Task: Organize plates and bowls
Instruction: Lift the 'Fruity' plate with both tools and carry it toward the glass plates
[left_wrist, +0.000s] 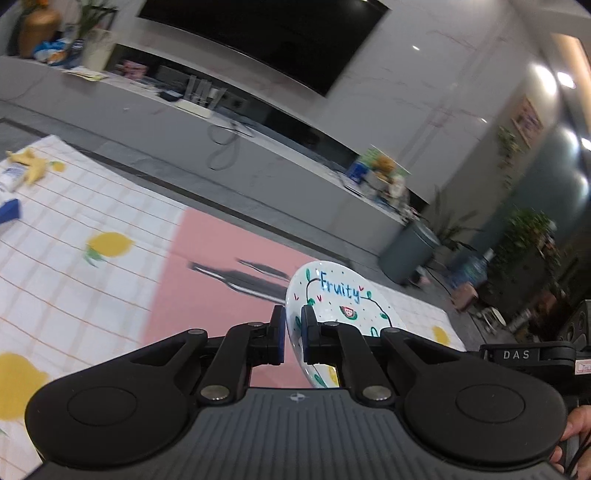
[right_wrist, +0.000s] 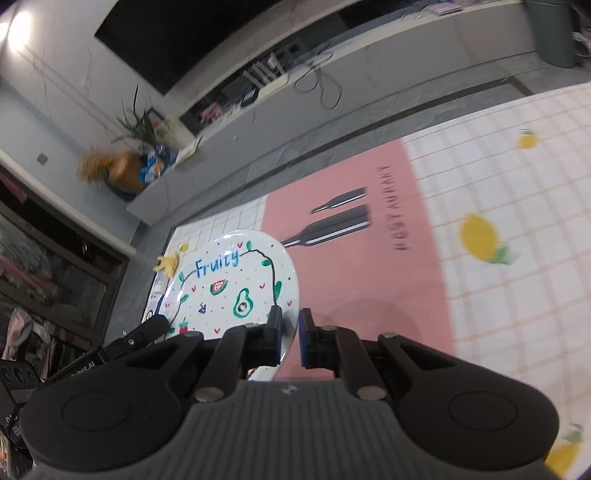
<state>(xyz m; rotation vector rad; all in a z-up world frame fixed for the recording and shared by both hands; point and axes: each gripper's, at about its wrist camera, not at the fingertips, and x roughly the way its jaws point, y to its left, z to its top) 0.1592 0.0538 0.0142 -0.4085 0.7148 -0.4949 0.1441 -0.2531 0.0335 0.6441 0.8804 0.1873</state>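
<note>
A white plate (left_wrist: 340, 291) painted with "Fruity" and small fruit drawings hangs tilted above the floor mat, held at two opposite rims. My left gripper (left_wrist: 293, 326) is shut on the plate's left rim, which runs between its pads. In the right wrist view the same plate (right_wrist: 229, 280) lies to the left, and my right gripper (right_wrist: 290, 330) is shut on its right rim. The left gripper's tip (right_wrist: 149, 326) shows at the plate's far edge. The lower part of the plate is hidden behind the gripper bodies.
Below lies a checked mat with lemons and a pink panel (left_wrist: 207, 266) printed with bottles. A yellow object (left_wrist: 29, 162), a white packet and a blue box (left_wrist: 9, 210) rest at its far left. A low grey bench (left_wrist: 258, 155) and a grey bin (left_wrist: 406, 251) stand beyond.
</note>
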